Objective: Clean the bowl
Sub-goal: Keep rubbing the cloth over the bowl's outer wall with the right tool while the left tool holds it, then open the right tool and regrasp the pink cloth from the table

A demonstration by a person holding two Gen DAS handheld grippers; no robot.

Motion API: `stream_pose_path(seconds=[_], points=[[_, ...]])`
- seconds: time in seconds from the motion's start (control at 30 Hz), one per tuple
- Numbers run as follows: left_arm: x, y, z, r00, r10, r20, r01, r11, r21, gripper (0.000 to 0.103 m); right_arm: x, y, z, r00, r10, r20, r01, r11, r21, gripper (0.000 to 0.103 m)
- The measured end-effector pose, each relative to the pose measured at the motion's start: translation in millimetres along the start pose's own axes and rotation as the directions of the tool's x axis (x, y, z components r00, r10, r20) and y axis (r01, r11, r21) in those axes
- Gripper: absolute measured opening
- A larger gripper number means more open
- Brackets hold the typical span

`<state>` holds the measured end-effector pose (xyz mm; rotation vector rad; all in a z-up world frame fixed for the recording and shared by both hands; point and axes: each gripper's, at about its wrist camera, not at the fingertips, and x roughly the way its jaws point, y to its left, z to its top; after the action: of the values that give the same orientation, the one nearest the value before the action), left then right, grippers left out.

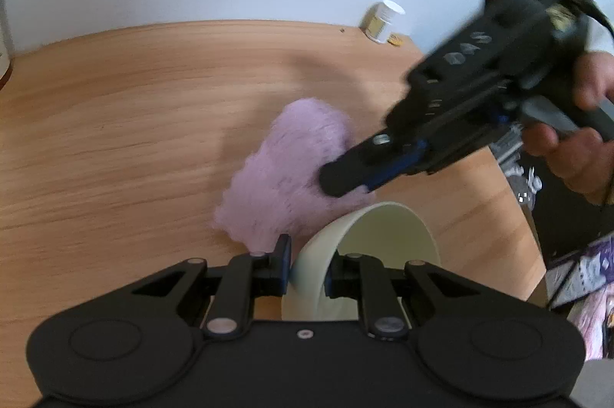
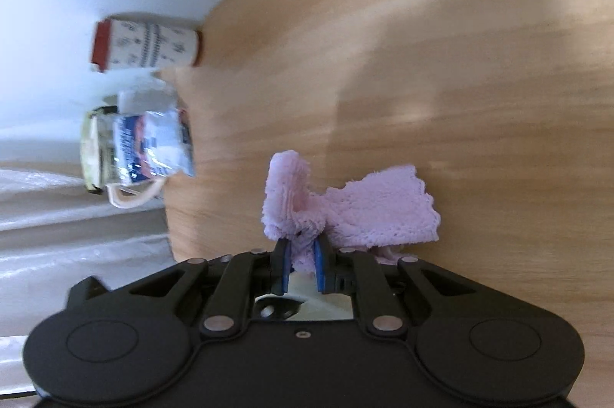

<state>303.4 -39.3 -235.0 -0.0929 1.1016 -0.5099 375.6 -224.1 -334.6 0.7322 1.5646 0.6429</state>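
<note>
- A pale wooden surface [image 1: 134, 124] runs up to a plain white wall, and the work sits toward its right-hand edge.
- The bowl [image 1: 387, 235] is a cream, smooth-walled vessel held tipped on its side near that edge, its open mouth turned toward the cloth; the part of its inside that shows looks plain and unmarked.
- The left gripper [image 1: 307, 268] pinches the bowl's rim, one pad outside the wall and one inside.
- The cloth [image 1: 284, 174], a fluffy lilac rag, hangs bunched just beyond the bowl's mouth, above the surface and not yet inside.
- The right gripper [image 2: 301, 266] is pressed together on a fold of the cloth, a person's hand [image 1: 575, 139] on its handle.
- My judgement: both grasps are done; the wiping of the bowl's inside is left, then setting it down.
- A white-lidded jar [image 1: 383, 20] stands at the far right corner; a red-capped container [image 2: 146, 43] and other blurred packages line the far left edge.
</note>
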Motion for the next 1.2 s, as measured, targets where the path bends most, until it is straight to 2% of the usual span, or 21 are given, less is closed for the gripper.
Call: stream_pose_path(seconds=[0.13,0.27,0.47,0.67,0.83,1.0,1.1,1.2], points=[[-4.1,-2.0,0.0,0.999,-0.008,0.033,0.009,1.0,-0.008,0.015,-9.4,-1.9,0.2,0.999,0.005,0.031,-0.005,1.0,-0.009,0.014],[-5.2,3.1,-0.8,0.999,-0.017,0.046,0.019,0.998,-0.059,0.015,-8.9,-23.4,3.5,0.999,0.008,0.053,-0.011,0.998,0.065,0.014],[-1.7,12.2,-4.2,0.999,-0.006,0.039,0.01,0.993,-0.114,0.016,0.2,-55.4,-5.7,0.99,0.088,0.106,-0.109,0.971,0.211,0.014],[-3.8,22.1,-2.9,0.998,0.006,0.069,0.005,0.987,-0.161,0.016,-20.3,-53.4,-12.3,0.975,0.139,0.171,-0.173,0.963,0.204,0.014],[-7.4,33.1,-3.3,0.994,-0.013,0.113,0.038,0.975,-0.219,0.016,-53.7,-48.7,-21.6,0.956,0.168,0.241,-0.201,0.972,0.121,0.014],[-8.6,37.8,-3.9,0.993,-0.003,0.121,0.032,0.971,-0.235,0.016,-62.9,-59.1,-27.9,0.96,0.106,0.26,-0.134,0.987,0.092,0.014],[-7.9,38.0,-5.2,0.993,-0.005,0.12,0.034,0.971,-0.237,0.016,-57.6,-62.8,-28.6,0.963,0.022,0.268,-0.041,0.997,0.068,0.017],[-8.8,39.1,-8.5,0.993,-0.009,0.116,0.038,0.968,-0.249,0.016,-50.1,-51.6,-27.7,0.958,-0.095,0.271,0.106,0.994,-0.024,0.03]])
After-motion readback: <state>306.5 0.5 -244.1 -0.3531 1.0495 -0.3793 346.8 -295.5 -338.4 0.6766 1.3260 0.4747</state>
